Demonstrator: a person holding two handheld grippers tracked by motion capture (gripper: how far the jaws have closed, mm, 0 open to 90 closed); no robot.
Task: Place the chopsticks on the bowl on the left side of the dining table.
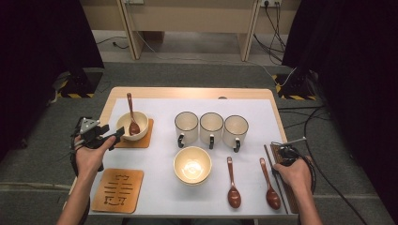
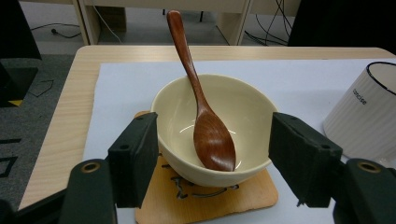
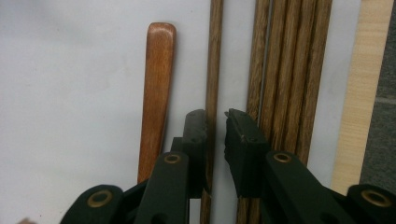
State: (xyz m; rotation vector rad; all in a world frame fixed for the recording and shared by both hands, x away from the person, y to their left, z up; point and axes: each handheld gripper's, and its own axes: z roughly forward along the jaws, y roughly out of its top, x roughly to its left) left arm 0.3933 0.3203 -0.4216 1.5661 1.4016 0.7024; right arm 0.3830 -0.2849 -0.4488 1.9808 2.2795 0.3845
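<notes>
My left gripper (image 1: 112,133) (image 2: 212,140) is open, its jaws standing on either side of a cream bowl (image 1: 125,123) (image 2: 243,100) without touching it. A brown wooden spoon (image 1: 132,116) (image 2: 212,135) leans in that bowl, which sits on a wooden coaster (image 1: 143,139) (image 2: 252,196). At the table's right edge my right gripper (image 1: 283,157) (image 3: 215,116) points down at wooden chopsticks. One loose chopstick (image 1: 275,179) (image 3: 215,56) runs through the narrow gap between its jaws, close to the left pad. A sliver of mat shows beside the other pad. The chopstick bundle (image 3: 289,70) lies just right of it.
Three white mugs (image 1: 187,125) (image 1: 211,125) (image 1: 234,129) stand in a row mid-table, one mug (image 2: 364,112) close to the bowl. A second cream bowl (image 1: 192,164), two spoons (image 1: 233,185) (image 1: 269,185) (image 3: 156,84) and a bare coaster (image 1: 118,190) lie nearer the front edge.
</notes>
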